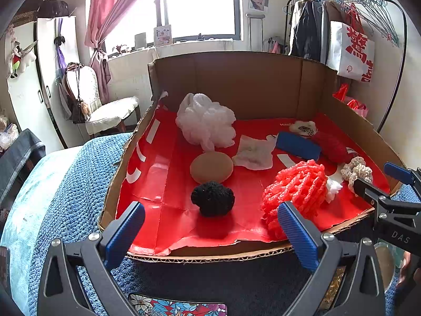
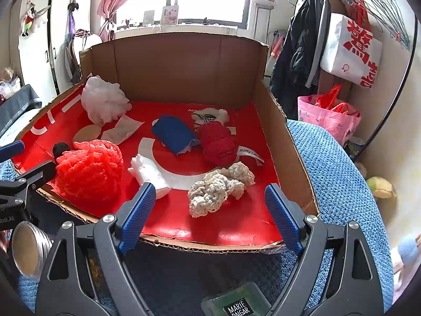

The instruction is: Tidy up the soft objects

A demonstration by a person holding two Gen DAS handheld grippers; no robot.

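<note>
A cardboard tray point(image 1: 236, 84) point(image 2: 281, 142) lined with red paper holds soft objects. In the left wrist view: a white mesh puff point(image 1: 205, 121), a tan round sponge point(image 1: 211, 167), a black knit ball point(image 1: 212, 198), a red-orange mesh puff point(image 1: 294, 192), a white cloth point(image 1: 254, 152), a blue sponge point(image 1: 298, 145), a dark red knit ball point(image 1: 331, 146) and a cream knit piece point(image 1: 357, 169). My left gripper point(image 1: 210, 233) is open and empty at the tray's near edge. My right gripper point(image 2: 208, 217) is open and empty, just before the cream knit piece point(image 2: 218, 188).
The tray rests on a blue knit blanket point(image 1: 65, 184) on a bed. A clothes rack point(image 1: 368, 26) with a white bag stands at the right, a chair point(image 1: 105, 110) at the left. A green box point(image 2: 236, 302) and a metal cup point(image 2: 29, 250) lie near me.
</note>
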